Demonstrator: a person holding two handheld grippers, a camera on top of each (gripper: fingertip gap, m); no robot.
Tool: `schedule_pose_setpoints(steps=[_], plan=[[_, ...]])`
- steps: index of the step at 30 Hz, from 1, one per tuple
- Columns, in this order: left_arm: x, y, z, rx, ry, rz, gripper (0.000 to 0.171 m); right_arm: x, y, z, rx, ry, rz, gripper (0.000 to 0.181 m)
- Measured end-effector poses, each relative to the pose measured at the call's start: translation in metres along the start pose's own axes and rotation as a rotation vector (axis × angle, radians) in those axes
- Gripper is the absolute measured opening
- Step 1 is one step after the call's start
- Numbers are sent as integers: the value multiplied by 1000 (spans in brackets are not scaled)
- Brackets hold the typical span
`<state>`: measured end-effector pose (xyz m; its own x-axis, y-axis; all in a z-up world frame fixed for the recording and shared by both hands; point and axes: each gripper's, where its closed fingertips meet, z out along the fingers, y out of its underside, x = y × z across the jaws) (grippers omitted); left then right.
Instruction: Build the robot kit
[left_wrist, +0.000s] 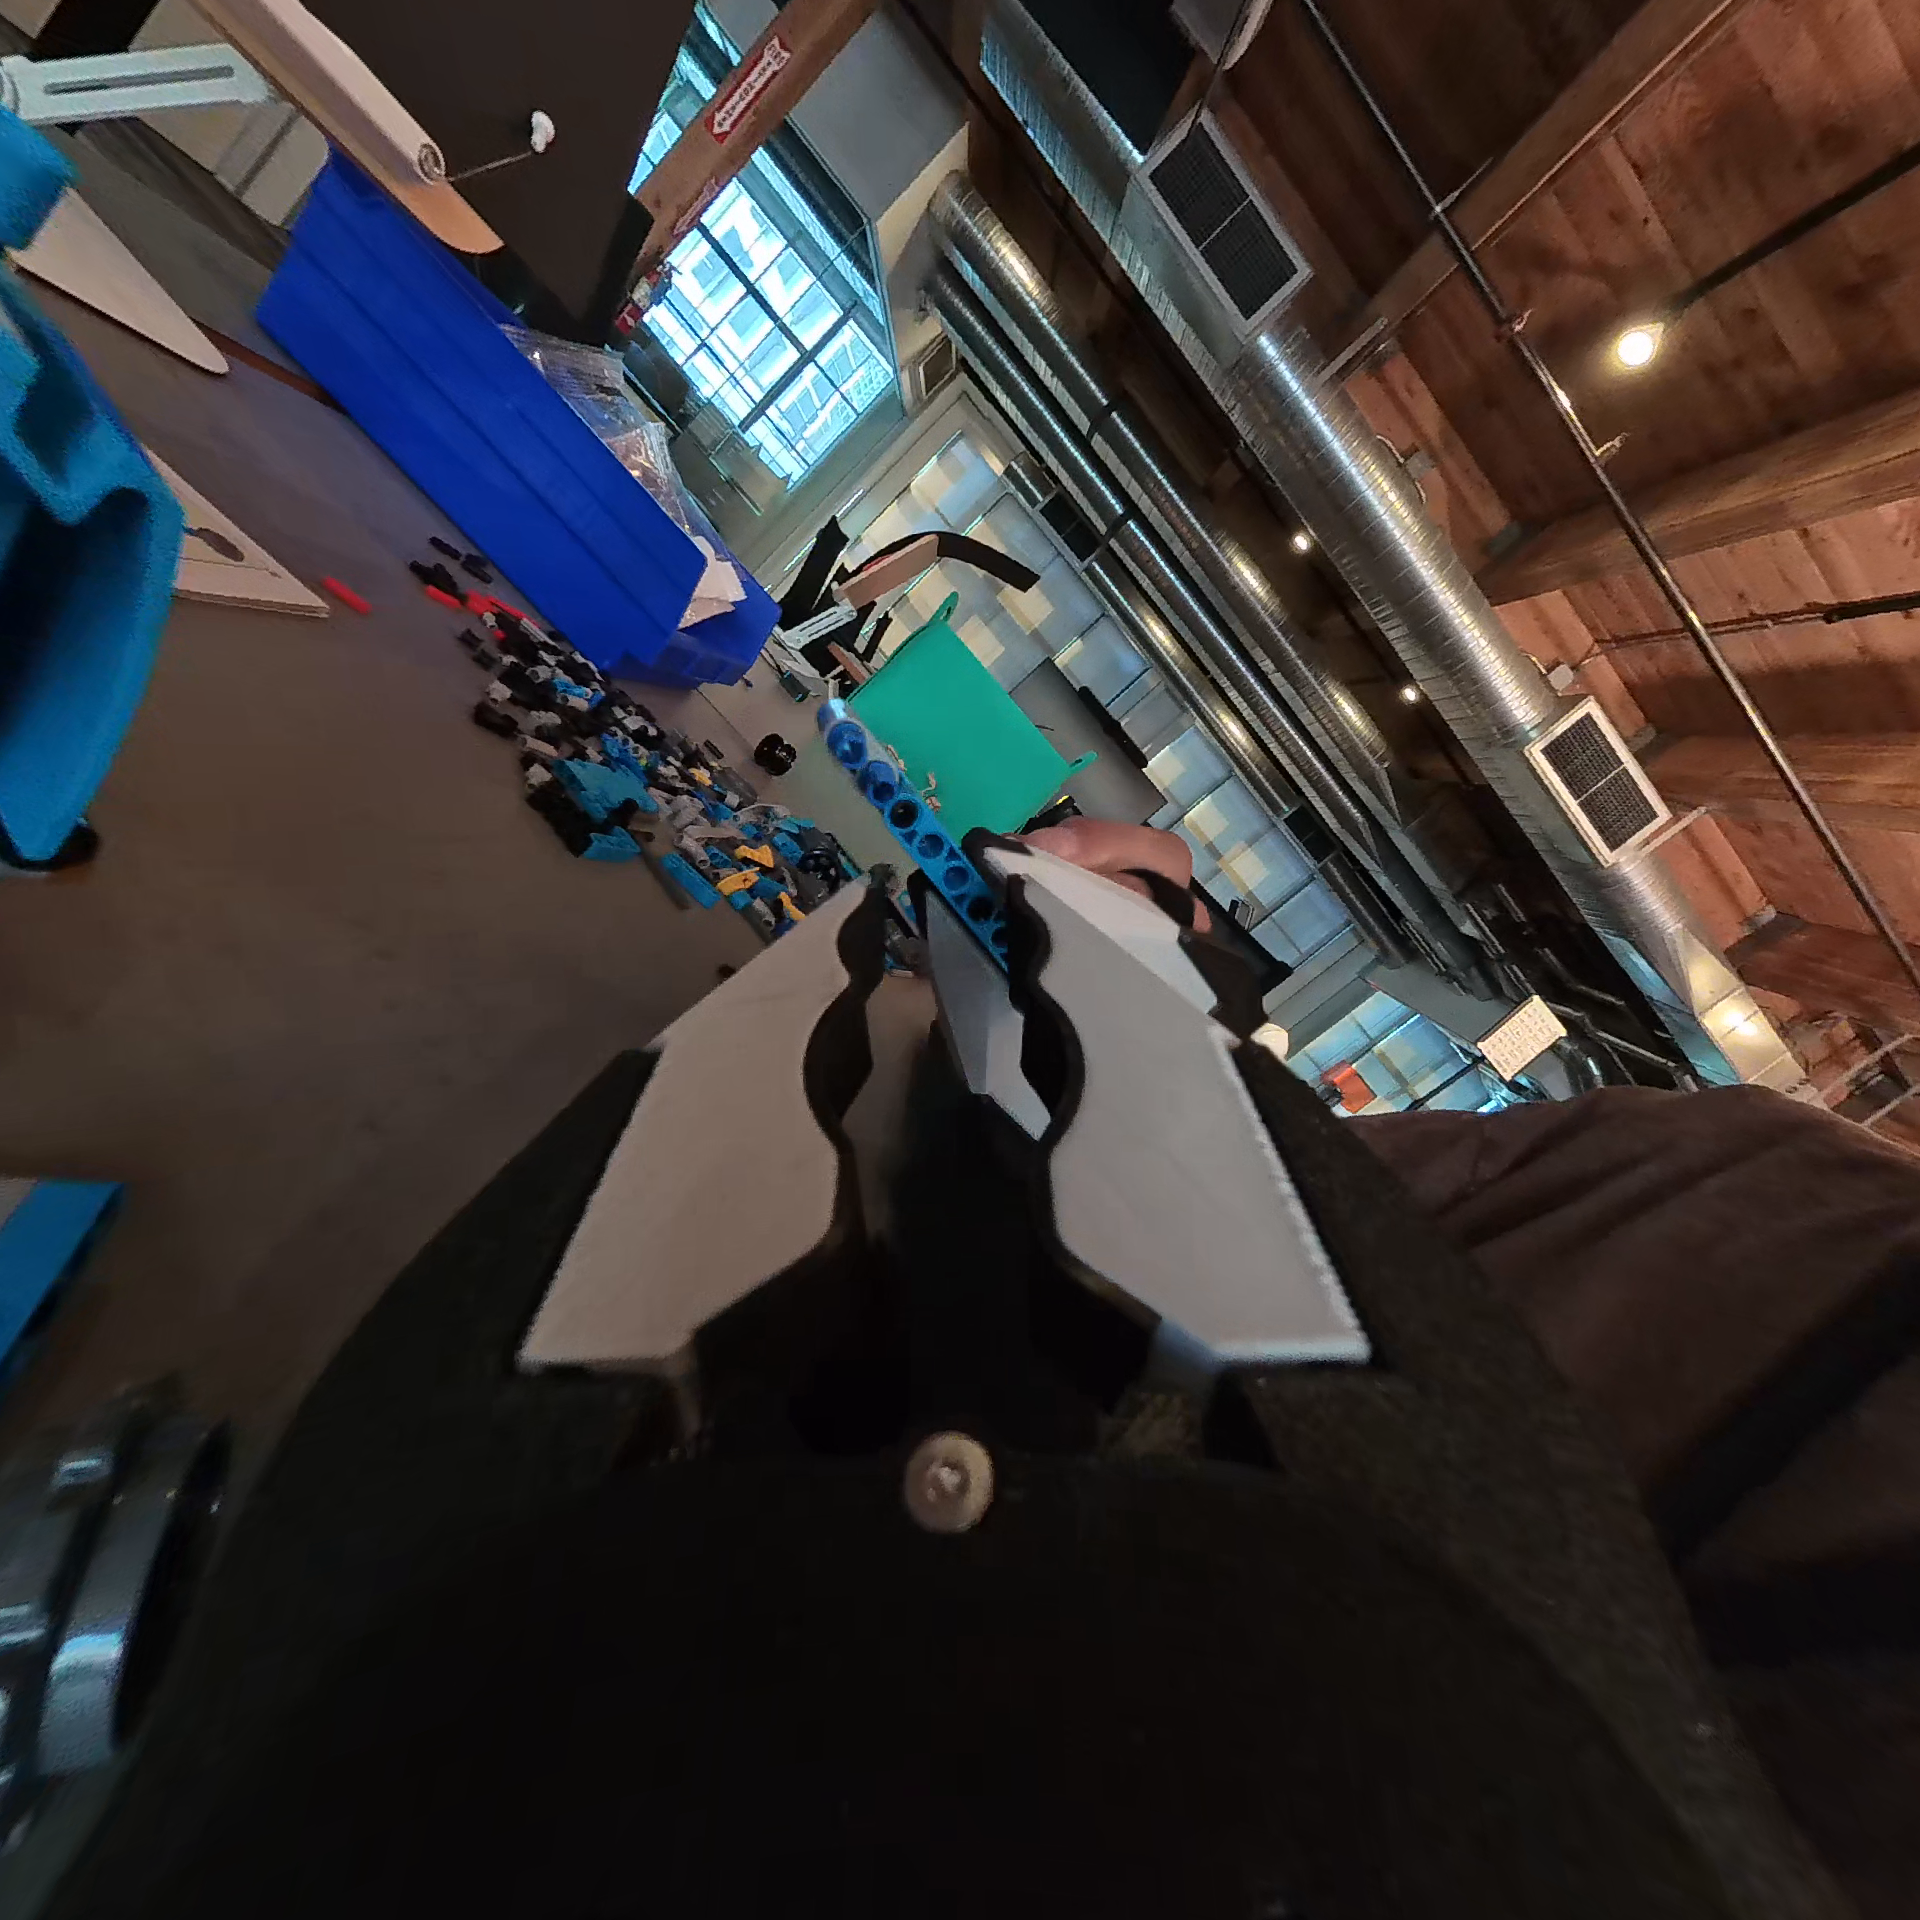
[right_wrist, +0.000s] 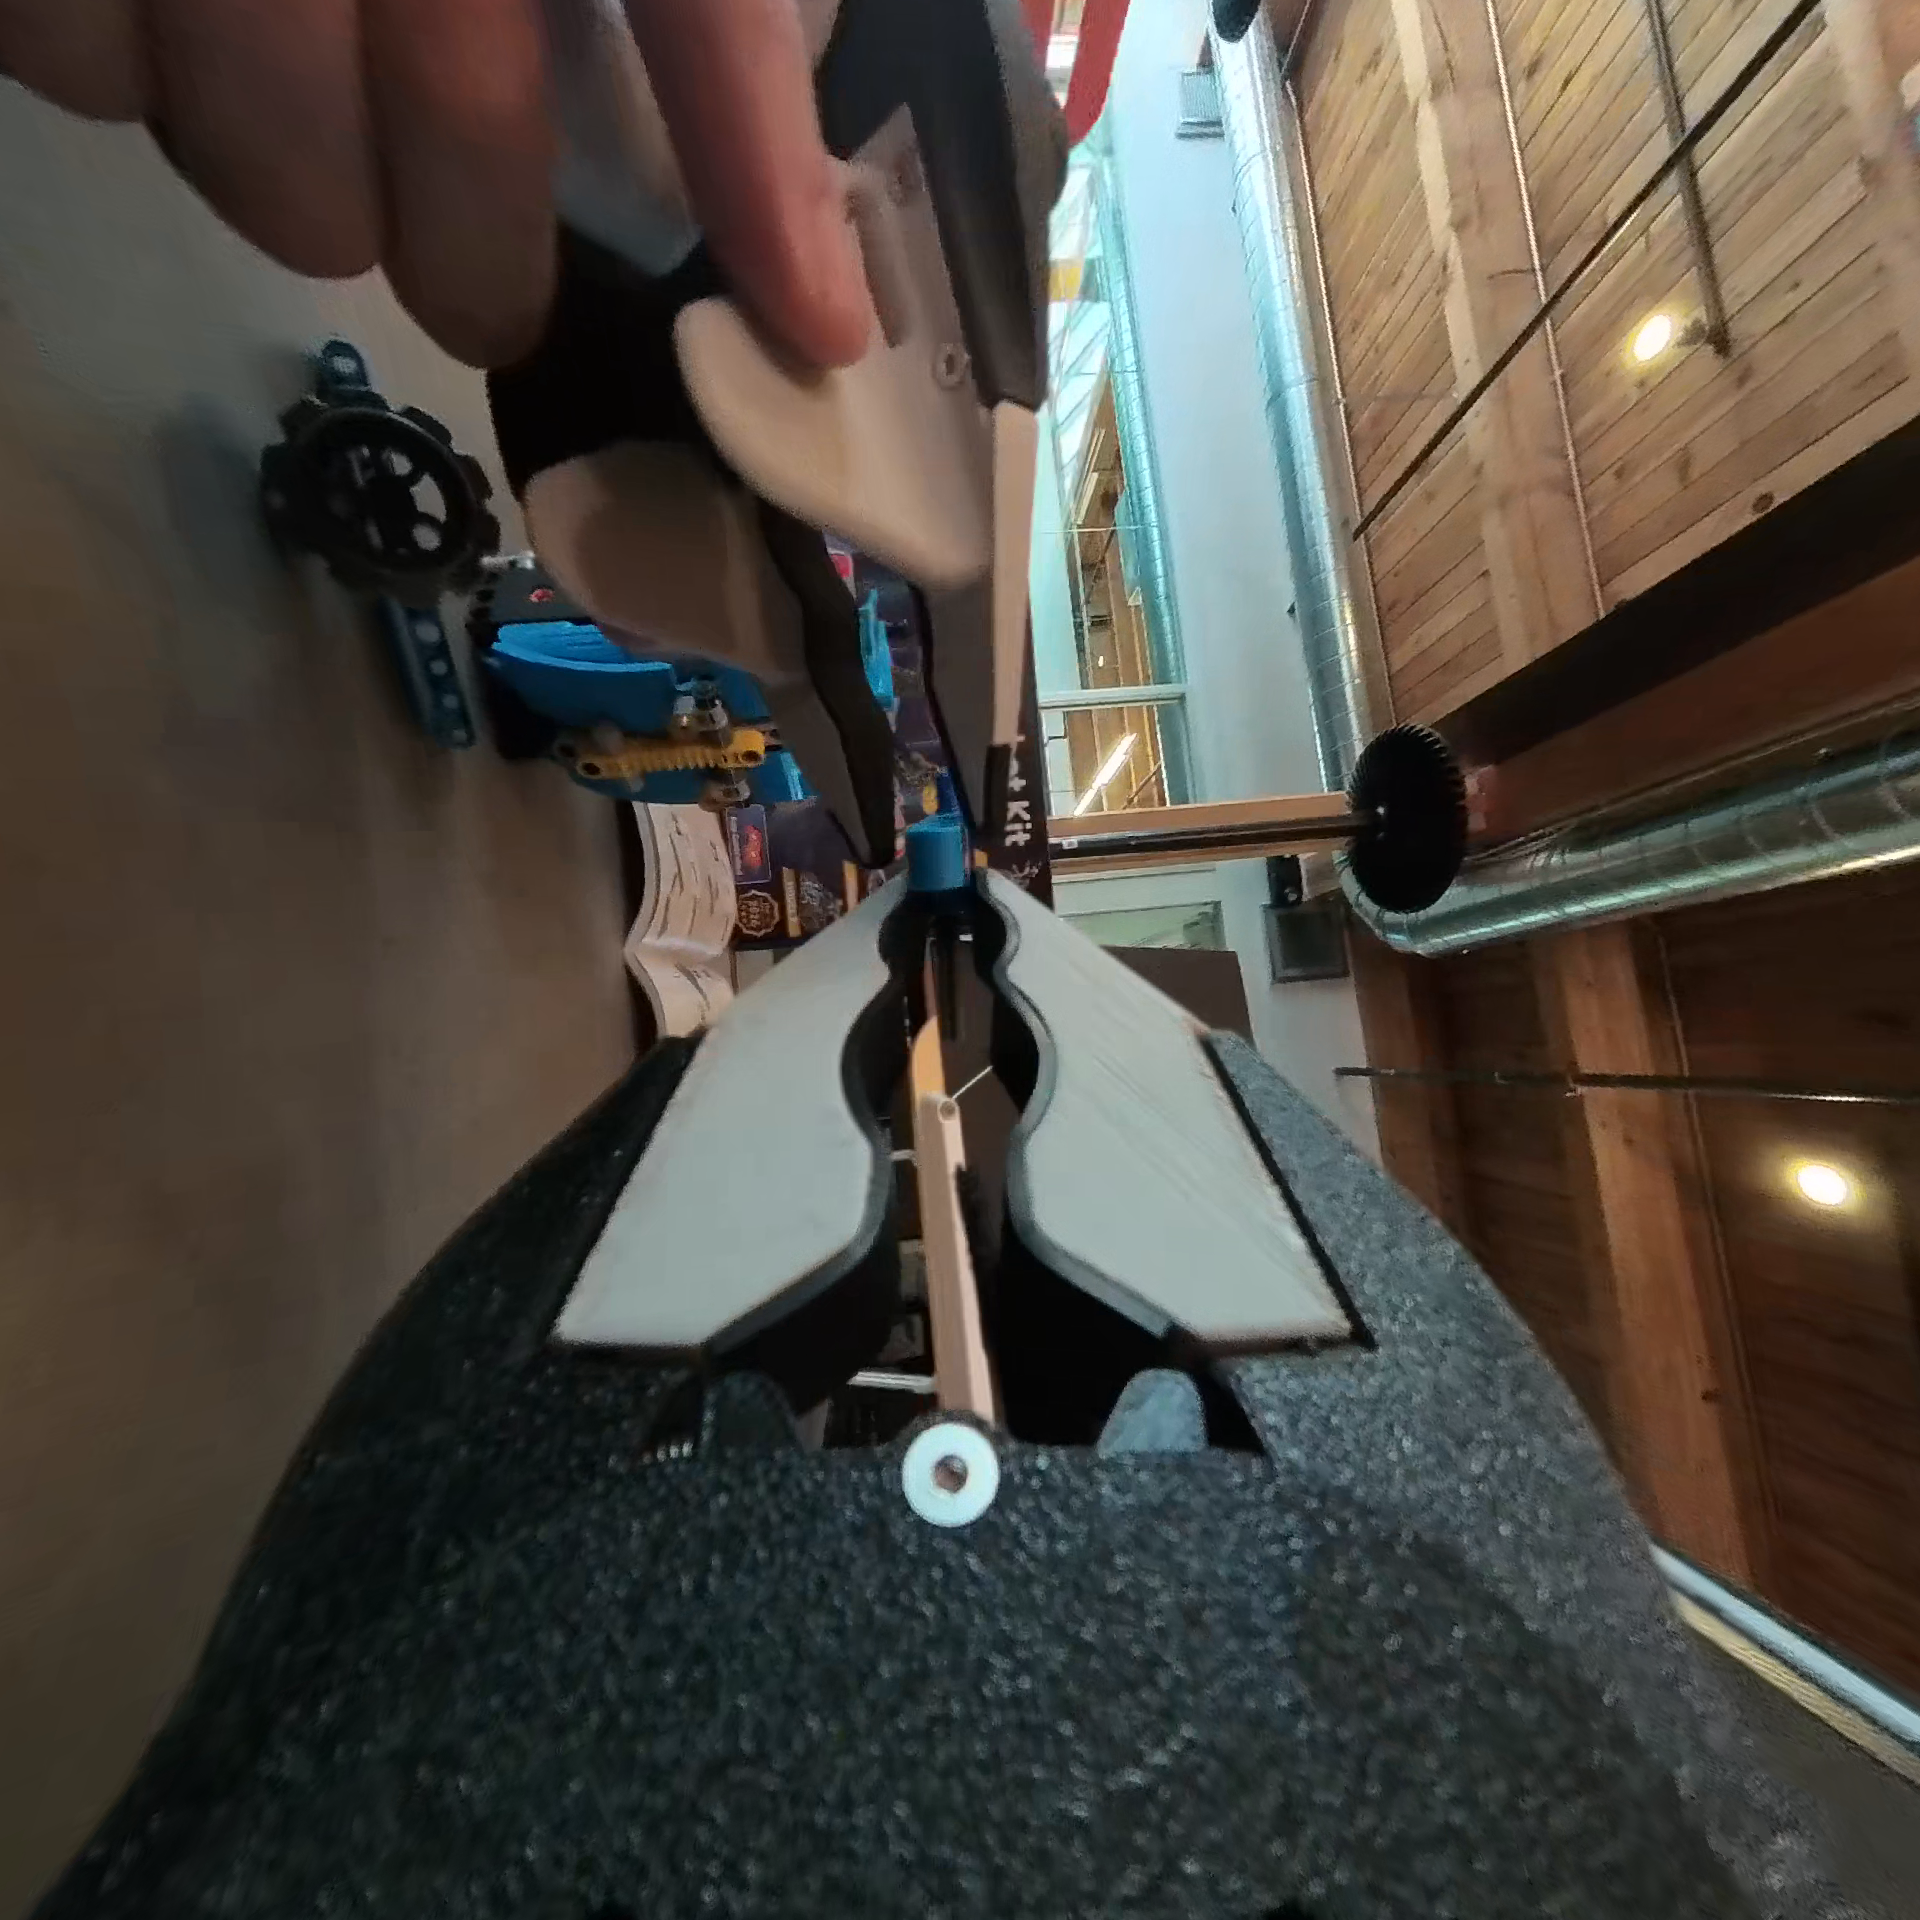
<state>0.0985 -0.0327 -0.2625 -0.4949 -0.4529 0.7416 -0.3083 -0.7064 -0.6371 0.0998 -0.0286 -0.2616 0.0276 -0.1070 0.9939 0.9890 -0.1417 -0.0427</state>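
My left gripper (left_wrist: 940, 894), tilted toward 1 o'clock, is clamped on a blue holed beam (left_wrist: 902, 816). My right gripper (right_wrist: 935, 883) pinches a small blue connector (right_wrist: 935, 852); its black axle with gear (right_wrist: 1405, 818) points to 3 o'clock.

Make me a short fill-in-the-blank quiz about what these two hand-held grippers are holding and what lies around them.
1. The left gripper is shut on a blue beam pierced with a row of round ____.
2. The right gripper pinches a small blue connector; from it a black axle runs out to a black ____.
3. On the table a pile of small building pieces lies beside a long ____ bin.

Missing words: holes; gear; blue
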Motion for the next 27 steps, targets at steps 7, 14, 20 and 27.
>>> schedule_pose_setpoints(steps=[7,14,20,27], plan=[[-4,9,4,-60,-29,24,15,-7,8,7,-63,-19,-30,7],[-11,2,-3,-33,-20,-47,7,-15,3,2,-3,-104,103,13],[-14,1,-8,-52,6,-114,6,-4,7,-6,137,-236,538,19],[-12,7,-5,-88,42,-153,6,-21,4,-14,253,-580,961,27]])
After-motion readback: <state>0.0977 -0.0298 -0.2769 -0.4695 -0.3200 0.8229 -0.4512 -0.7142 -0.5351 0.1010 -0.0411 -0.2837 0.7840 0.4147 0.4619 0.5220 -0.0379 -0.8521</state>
